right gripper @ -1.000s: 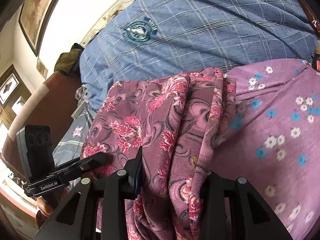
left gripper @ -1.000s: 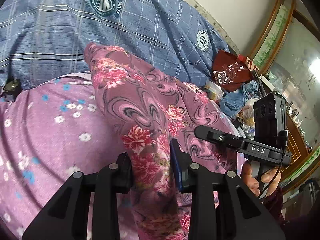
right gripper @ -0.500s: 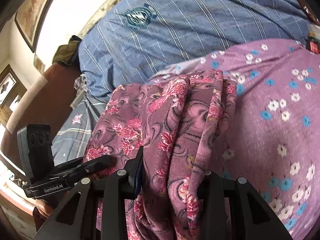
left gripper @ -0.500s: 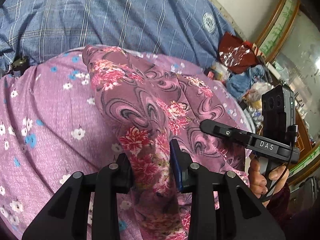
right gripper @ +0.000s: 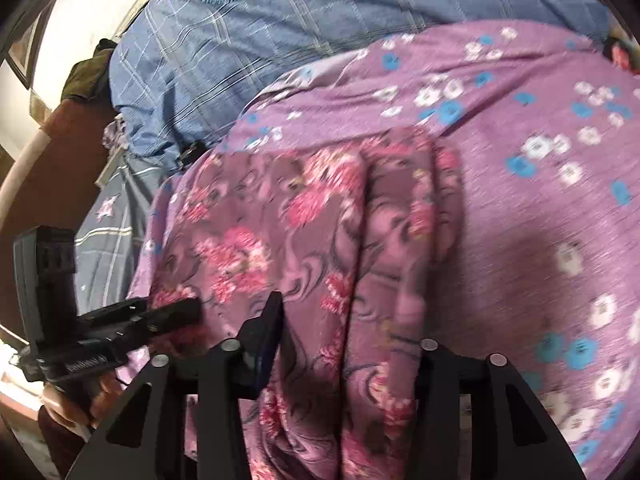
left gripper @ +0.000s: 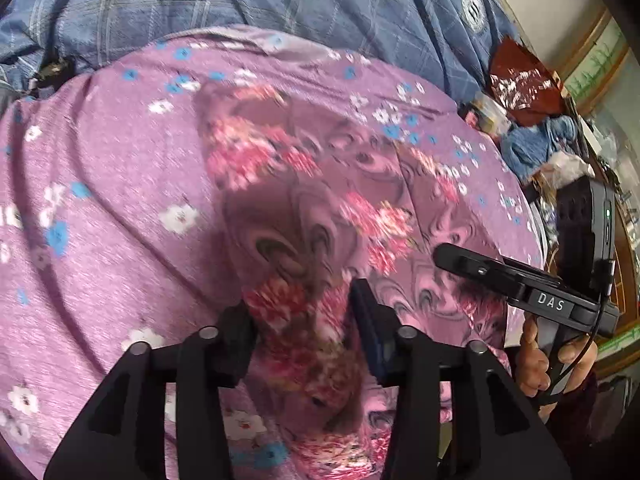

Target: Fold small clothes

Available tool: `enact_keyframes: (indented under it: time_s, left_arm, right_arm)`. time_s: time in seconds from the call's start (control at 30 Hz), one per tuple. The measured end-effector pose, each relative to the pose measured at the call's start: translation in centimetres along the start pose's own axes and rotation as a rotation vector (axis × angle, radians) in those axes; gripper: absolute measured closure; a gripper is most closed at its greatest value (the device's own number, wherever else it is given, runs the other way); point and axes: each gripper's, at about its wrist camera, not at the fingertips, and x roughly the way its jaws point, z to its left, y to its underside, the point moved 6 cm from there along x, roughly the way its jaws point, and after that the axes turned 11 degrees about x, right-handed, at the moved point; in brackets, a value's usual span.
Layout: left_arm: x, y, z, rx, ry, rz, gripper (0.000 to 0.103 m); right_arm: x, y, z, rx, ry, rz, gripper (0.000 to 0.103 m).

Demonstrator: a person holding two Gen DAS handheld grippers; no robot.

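Your left gripper (left gripper: pixel 304 320) and right gripper (right gripper: pixel 352 336) both point down at the rose-patterned garment (right gripper: pixel 304 248). It lies folded on the purple flowered sheet (left gripper: pixel 112 184), in front of the blue plaid quilt (right gripper: pixel 320 20). Both pairs of jaws are opening, with bunched cloth between them and the pads no longer pressing it.

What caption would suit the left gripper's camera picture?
Left gripper, jaws opening, lowers a pink flowered garment onto purple cloth.
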Motion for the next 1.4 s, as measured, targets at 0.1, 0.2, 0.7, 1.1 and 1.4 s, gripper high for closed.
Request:
enact_keyframes:
  time_s: [0.1, 0.2, 0.7, 1.1, 1.4]
  left_arm:
    - [-1.1, -0.8, 1.0, -0.020, -0.017, -0.043, 0.054]
    - [-2.5, -2.2, 1.9, -0.027, -0.048, -0.135, 0.049]
    - [5.1, -7.0, 6.7, -0.162, -0.152, -0.071, 0.041]
    - [-1.0, -2.6, 4.7, -0.195, -0.139, -0.156, 0.035]
    - [-2.9, 5.0, -2.2, 0.001, -0.345, -0.088, 0.021]
  right_arm:
    - [-2.4, -1.7, -1.1, 0.006, 0.064, -0.118, 0.046]
    - [-4.6, -3.1, -0.9, -0.011, 0.055, -0.234, 0.046]
    - [4.4, -3.1, 1.9, -0.128, 0.145, -0.046, 0.087]
    - [-3.5, -0.6, 3.0, -0.173, -0.037, -0.123, 0.080]
    - [-3.0, 7.8, 4.3, -0.297, 0.075, 0.031, 0.080]
